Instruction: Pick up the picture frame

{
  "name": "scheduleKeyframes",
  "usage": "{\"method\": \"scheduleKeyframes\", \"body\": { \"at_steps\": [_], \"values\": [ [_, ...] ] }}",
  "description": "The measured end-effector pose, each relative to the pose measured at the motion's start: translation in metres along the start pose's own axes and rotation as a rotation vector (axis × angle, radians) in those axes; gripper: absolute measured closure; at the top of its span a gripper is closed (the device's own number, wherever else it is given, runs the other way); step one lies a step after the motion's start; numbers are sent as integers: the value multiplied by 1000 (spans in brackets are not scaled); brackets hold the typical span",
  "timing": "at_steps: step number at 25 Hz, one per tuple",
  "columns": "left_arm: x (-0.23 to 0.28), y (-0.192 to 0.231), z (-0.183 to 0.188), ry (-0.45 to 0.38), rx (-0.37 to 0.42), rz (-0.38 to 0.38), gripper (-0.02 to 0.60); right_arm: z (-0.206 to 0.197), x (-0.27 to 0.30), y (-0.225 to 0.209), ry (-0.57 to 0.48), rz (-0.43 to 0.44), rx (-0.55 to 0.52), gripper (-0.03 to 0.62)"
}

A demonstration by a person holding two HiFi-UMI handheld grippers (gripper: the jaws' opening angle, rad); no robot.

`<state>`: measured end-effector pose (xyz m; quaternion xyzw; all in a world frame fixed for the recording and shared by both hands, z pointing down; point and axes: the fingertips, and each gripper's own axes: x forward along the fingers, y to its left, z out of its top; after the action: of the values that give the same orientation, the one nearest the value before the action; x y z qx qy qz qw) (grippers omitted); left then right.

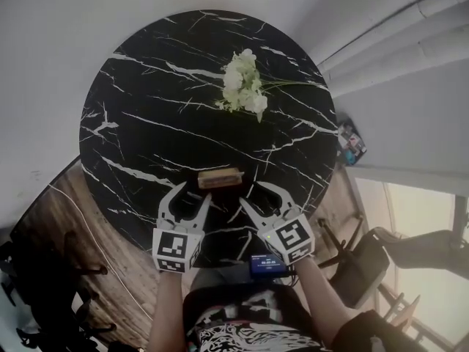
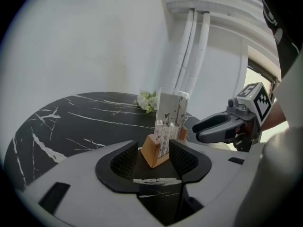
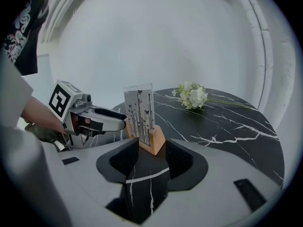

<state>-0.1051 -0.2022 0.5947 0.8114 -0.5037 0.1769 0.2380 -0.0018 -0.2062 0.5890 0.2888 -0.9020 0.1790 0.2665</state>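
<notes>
The picture frame (image 1: 220, 177), a clear printed panel upright in a wooden base, stands on the round black marble table (image 1: 146, 123) near its front edge. My left gripper (image 1: 195, 194) sits at the frame's left end and my right gripper (image 1: 255, 195) at its right end, both open. In the left gripper view the frame (image 2: 168, 117) has one end of its base between my left gripper (image 2: 154, 158) pads, with gaps on both sides. The right gripper view shows the frame (image 3: 140, 111) with its other end just inside my right gripper (image 3: 151, 156), untouched.
A bunch of white flowers (image 1: 244, 90) lies further back on the table. A blue device (image 1: 267, 264) hangs at the person's waist. Dark chairs (image 1: 359, 270) stand on the wooden floor around the table. White pipes (image 2: 189, 46) run up the wall behind.
</notes>
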Motion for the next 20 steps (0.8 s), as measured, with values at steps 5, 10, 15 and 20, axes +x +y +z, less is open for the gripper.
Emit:
{"method": "scheduleKeyframes", "body": {
  "at_steps": [5, 10, 15, 20],
  "values": [
    [9, 2, 0, 6, 3, 0, 373, -1, 13, -6, 17, 5, -25, 447],
    [14, 1, -3, 16, 12, -2, 373, -3, 25, -7, 33, 14, -63, 445],
    [19, 3, -4, 6, 35, 20, 373, -3, 34, -6, 37, 15, -92, 445],
    [23, 3, -10, 26, 39, 17, 374, -10, 43, -3, 67, 28, -121, 445]
  ]
}}
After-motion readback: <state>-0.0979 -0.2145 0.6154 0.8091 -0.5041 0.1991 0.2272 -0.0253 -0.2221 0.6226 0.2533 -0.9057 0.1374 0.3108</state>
